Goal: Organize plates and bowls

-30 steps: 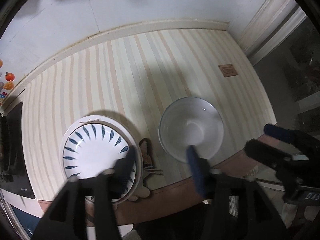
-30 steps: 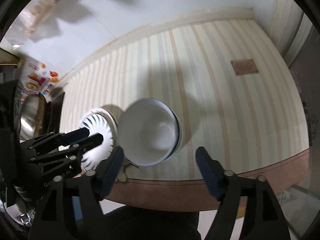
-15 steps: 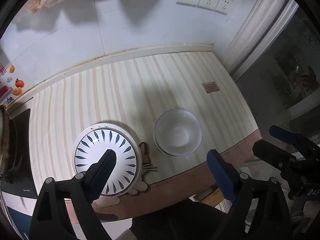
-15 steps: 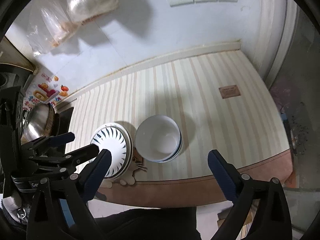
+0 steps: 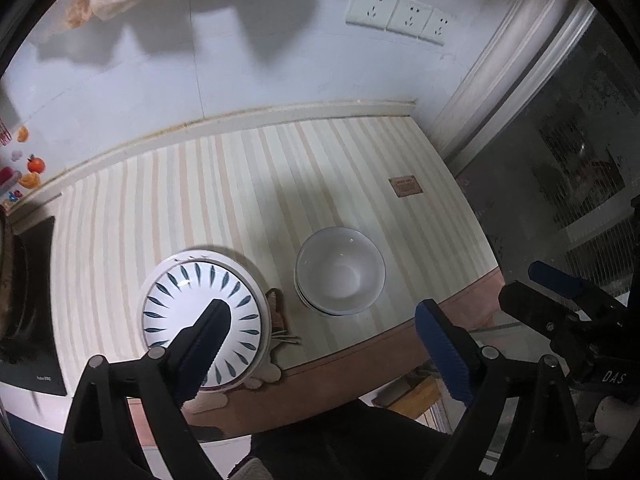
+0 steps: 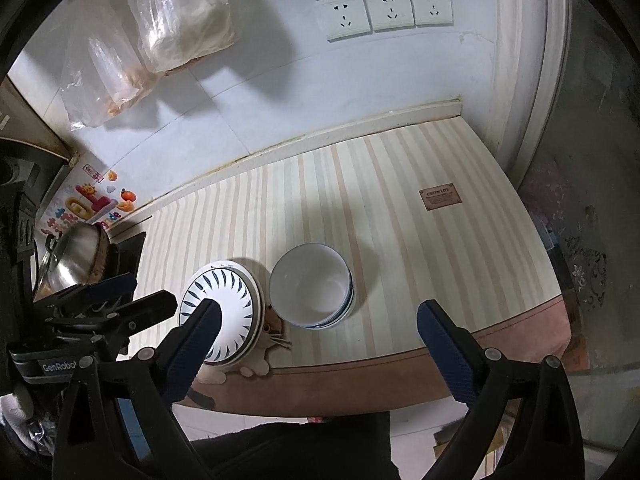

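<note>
A stack of white plates with a blue leaf pattern (image 5: 202, 316) sits near the front edge of the striped mat (image 5: 248, 192); it also shows in the right wrist view (image 6: 222, 312). To its right stands a stack of white bowls (image 5: 340, 276), seen too in the right wrist view (image 6: 312, 290). My left gripper (image 5: 324, 340) is open and empty, high above the front edge. My right gripper (image 6: 316, 336) is open and empty, also high above. Each gripper shows at the other view's side: the right one (image 5: 560, 296) and the left one (image 6: 116, 296).
A brown label (image 5: 406, 187) lies on the mat at the right. A black cooktop (image 5: 28, 320) with a steel pot (image 6: 74, 254) is at the left. Wall sockets (image 6: 386, 10) and hanging plastic bags (image 6: 180, 20) are on the tiled wall. A dark glass door (image 5: 580, 160) is at the right.
Both grippers have pulled up and back from the dishes and opened wider. The plates and bowls look smaller and stay in place.
</note>
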Action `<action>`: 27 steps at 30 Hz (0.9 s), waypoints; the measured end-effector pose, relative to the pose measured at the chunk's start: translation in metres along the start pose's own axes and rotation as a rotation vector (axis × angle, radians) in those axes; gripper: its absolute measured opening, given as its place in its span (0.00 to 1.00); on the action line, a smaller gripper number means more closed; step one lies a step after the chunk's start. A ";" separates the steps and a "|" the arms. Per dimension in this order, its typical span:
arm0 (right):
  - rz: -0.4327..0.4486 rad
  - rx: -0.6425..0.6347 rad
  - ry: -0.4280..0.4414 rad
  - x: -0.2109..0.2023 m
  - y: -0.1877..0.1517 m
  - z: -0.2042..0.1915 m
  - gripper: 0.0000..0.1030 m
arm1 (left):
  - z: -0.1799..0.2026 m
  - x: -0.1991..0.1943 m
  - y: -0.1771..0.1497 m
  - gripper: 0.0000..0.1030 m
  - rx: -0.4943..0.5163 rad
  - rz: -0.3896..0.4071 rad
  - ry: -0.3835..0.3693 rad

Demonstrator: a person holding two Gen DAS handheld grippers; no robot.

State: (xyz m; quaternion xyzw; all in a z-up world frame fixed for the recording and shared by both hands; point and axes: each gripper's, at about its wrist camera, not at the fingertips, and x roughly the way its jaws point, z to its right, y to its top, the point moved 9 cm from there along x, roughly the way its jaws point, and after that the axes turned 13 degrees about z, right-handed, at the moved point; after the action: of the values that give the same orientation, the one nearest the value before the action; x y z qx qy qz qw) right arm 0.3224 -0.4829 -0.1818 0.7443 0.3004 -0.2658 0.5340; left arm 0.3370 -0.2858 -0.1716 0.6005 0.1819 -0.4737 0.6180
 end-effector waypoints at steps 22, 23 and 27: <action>-0.326 0.318 0.357 0.226 -0.083 0.051 0.97 | -0.036 0.203 -0.043 0.90 -0.233 -0.351 -0.056; -0.335 0.329 0.380 0.232 -0.086 0.050 0.97 | -0.036 0.211 -0.045 0.89 -0.262 -0.370 -0.070; -0.390 0.393 0.451 0.260 -0.101 0.046 0.93 | -0.033 0.234 -0.054 0.70 -0.319 -0.429 -0.129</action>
State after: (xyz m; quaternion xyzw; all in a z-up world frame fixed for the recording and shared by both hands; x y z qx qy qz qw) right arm 0.4214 -0.4593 -0.4458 0.8013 0.4903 -0.2444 0.2402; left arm 0.4184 -0.3324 -0.3948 0.4117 0.3374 -0.5965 0.6007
